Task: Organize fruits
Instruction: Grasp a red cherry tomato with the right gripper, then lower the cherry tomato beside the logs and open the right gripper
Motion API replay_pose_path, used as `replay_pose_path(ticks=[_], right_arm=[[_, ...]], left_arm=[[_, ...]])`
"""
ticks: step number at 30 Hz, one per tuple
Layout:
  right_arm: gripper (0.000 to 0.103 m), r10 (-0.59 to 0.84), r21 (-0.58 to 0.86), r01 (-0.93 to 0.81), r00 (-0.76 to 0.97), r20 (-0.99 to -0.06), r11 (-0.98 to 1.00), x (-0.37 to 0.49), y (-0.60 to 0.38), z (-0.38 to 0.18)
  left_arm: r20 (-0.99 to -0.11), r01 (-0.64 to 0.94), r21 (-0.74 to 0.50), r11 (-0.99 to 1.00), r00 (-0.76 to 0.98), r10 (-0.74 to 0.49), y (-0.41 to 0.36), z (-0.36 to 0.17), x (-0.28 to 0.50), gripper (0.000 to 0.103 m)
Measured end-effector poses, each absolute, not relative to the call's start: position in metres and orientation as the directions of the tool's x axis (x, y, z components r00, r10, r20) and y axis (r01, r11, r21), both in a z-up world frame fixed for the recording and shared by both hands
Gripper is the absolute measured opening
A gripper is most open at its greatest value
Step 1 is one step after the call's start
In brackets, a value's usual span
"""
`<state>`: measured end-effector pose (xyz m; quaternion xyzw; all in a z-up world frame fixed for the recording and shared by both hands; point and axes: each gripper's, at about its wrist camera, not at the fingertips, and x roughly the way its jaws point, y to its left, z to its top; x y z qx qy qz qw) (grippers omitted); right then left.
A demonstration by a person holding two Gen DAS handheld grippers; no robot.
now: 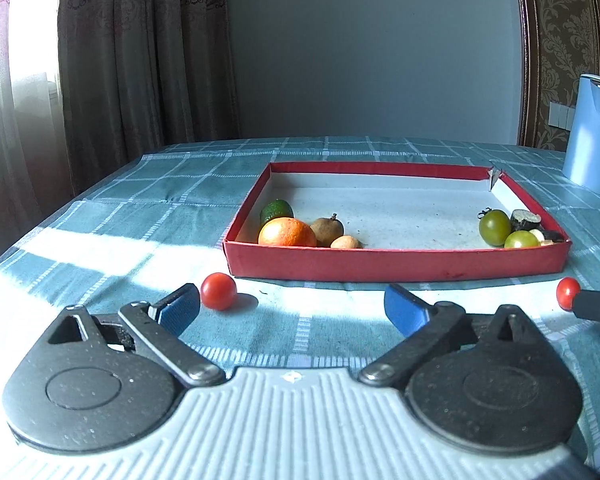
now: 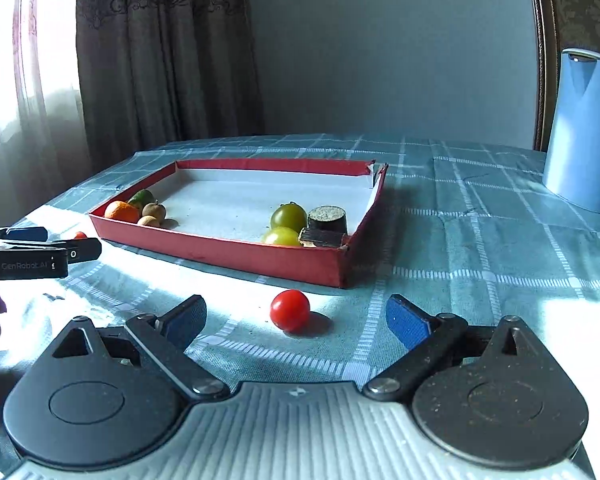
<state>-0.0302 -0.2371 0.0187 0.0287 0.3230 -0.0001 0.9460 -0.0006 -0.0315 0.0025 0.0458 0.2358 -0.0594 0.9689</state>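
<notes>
Your checked blue tablecloth fills the lower half of both views, with the curtain upper left and a blue jug at the right edge. The red tray sits mid-frame, barring the way ahead: orange, green fruit and brown fruit in its left corner, green tomatoes in its right. Your left gripper stands wide and empty, a red tomato just beside its left pad. Your right gripper also gapes wide, another red tomato lying loose on the cloth between its pads.
</notes>
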Motion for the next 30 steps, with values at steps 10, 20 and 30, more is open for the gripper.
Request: replay_pose_path(ticks=[10, 20, 30], right_arm=[[0.042, 0.009, 0.028, 0.015, 0.721, -0.693, 0.999, -0.009, -0.229, 0.004], [0.024, 0.027, 0.028, -0.012, 0.731, -0.682, 1.0, -0.013, -0.224, 0.006], [0.024, 0.02, 0.027, -0.006, 0.832, -0.555, 1.0, 0.005, -0.232, 0.05]], left_arm=[[-0.482, 0.157, 0.077, 0.985, 0.87, -0.101, -0.033, -0.002, 0.0, 0.103], [-0.505, 0.154, 0.035, 0.987, 0.855, -0.116, -0.027, -0.004, 0.004, 0.103], [-0.512, 0.153, 0.03, 0.988, 0.851, -0.117, -0.027, -0.004, 0.005, 0.103]])
